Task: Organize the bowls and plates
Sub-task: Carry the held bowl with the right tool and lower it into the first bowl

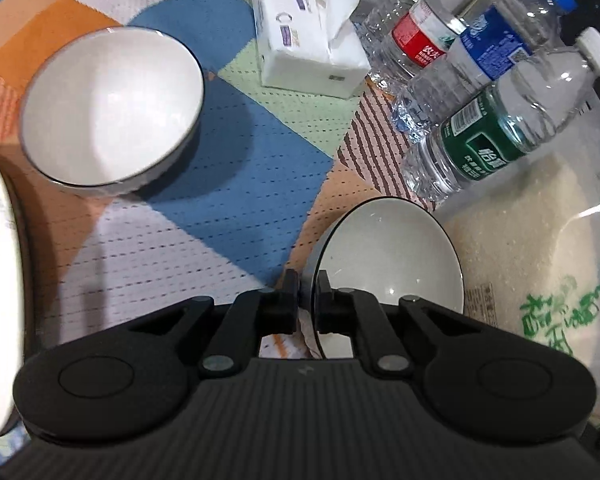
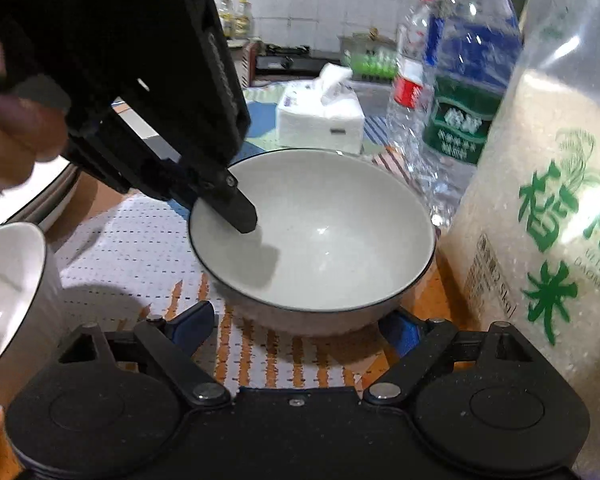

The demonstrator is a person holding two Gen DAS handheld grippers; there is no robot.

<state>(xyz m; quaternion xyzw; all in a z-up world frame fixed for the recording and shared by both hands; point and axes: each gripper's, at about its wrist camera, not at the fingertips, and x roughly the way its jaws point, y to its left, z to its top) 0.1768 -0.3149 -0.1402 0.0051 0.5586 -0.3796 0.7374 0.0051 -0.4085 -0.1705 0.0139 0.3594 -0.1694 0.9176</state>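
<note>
2 bowls (image 1: 112,108), 4 bottles (image 1: 496,136), 1 tissue pack (image 1: 308,40)

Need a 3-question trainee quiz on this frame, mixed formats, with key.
1. True or false: the left gripper is shut on the rim of the nearer bowl.
2. Multiple choice: the right gripper is A) shut on a bottle, B) open with jaws apart in front of the bowl, C) holding the rice bag.
3. Fill in: beyond the other bowl on the patterned cloth sits a white ______ pack.

Key: 1 true; 2 B; 3 tissue.
</note>
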